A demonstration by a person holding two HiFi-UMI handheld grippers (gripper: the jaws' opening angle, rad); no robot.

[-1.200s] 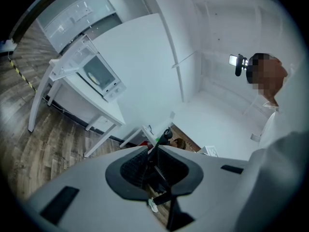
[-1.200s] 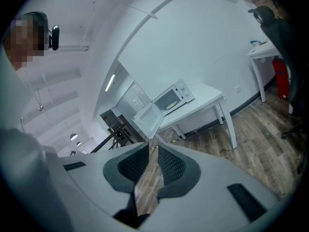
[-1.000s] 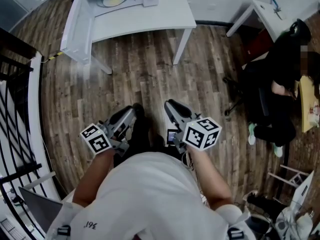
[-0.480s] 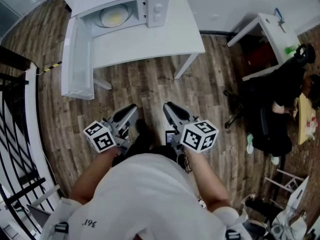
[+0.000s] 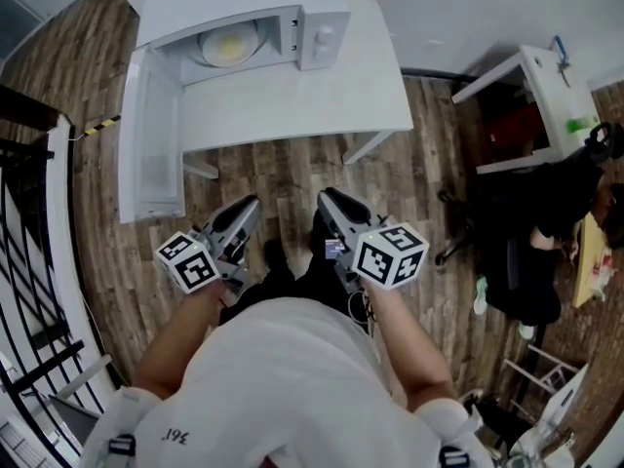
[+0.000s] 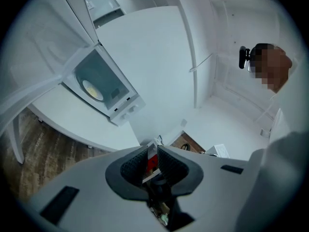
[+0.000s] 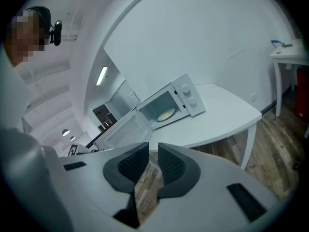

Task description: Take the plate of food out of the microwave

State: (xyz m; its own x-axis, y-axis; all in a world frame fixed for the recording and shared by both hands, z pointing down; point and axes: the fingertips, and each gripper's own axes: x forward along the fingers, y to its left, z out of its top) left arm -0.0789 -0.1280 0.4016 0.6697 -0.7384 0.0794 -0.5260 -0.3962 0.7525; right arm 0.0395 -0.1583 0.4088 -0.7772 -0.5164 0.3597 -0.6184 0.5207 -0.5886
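Note:
The white microwave stands on a white table with its door swung wide open to the left. Inside it lies a plate of yellow food, which also shows as the plate and the plate in the two gripper views. My left gripper and right gripper hang side by side over the wooden floor, well short of the table. The left gripper and right gripper each show a narrow gap between the pads, with only background behind it.
A black stair railing runs down the left side. At the right a person in dark clothes sits beside a small white table. The open microwave door overhangs the table's left end.
The table and microwave have slid lower and larger in the head view, so I have come closer to them. Both grippers keep the same pose and the same jaw gap.

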